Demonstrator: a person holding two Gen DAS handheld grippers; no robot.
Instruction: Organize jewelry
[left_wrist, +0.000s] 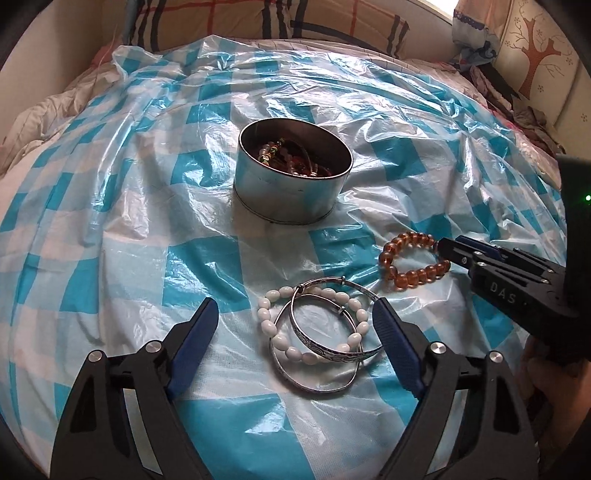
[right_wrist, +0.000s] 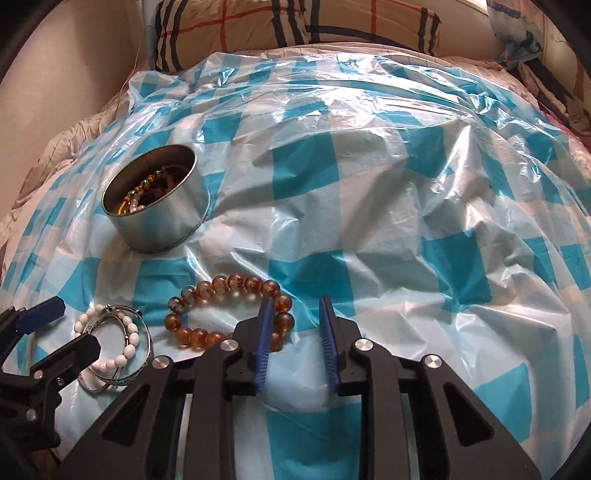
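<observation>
Pick-up stage. Right gripper, jaws parted, straddled the amber bracelet's right edge; left gripper gaped around the bangles, near. Next: close, carry to far tin.

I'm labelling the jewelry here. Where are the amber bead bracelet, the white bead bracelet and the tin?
amber bead bracelet (right_wrist: 236, 283): right wrist view, on a bead of its far arc.
white bead bracelet (left_wrist: 266, 326): left wrist view, on a left-side bead.
tin (left_wrist: 288, 195): left wrist view, on its outer wall.
</observation>
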